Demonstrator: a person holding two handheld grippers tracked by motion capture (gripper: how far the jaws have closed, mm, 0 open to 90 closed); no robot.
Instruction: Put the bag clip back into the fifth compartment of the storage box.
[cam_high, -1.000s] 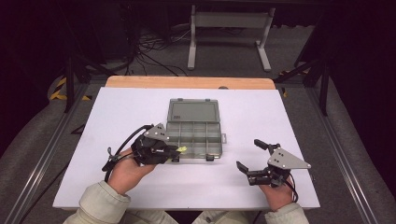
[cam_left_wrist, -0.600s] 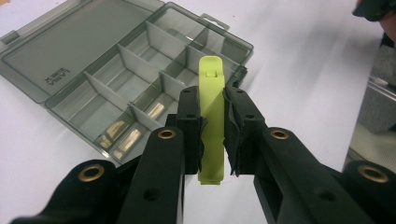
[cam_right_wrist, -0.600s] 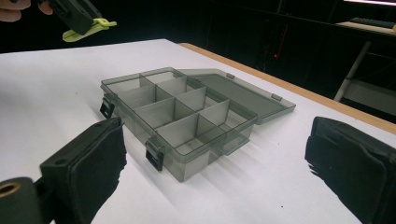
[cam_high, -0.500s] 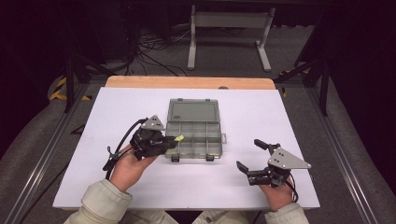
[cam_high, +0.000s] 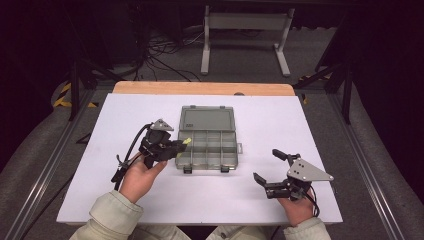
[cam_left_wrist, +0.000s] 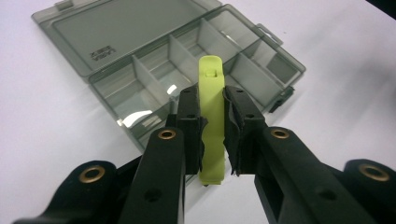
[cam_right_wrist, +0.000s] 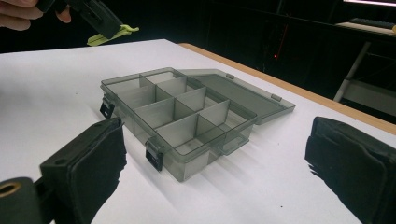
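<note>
A smoky clear compartment box (cam_high: 210, 142) lies open in the middle of the white table, lid flat toward the far side; its dividers (cam_right_wrist: 177, 109) leave several empty cells. My left gripper (cam_high: 177, 146) hovers at the box's left front corner, shut on a small lime-green clip (cam_left_wrist: 212, 121) that stands upright between the jaws and points at the box (cam_left_wrist: 187, 65). The same green clip (cam_right_wrist: 112, 33) appears at the top left of the right gripper view. My right gripper (cam_high: 267, 167) rests open near the front right, nothing between its wide-apart jaws.
A white sheet (cam_high: 100, 165) covers the table; a wooden edge (cam_high: 200, 88) runs along its far side. Metal rails flank both sides. A grey stand (cam_high: 245, 30) and cables sit on the floor beyond.
The left gripper with the green clip has lifted slightly and shifted a little up and toward the box's left corner. The right gripper has stayed put.
</note>
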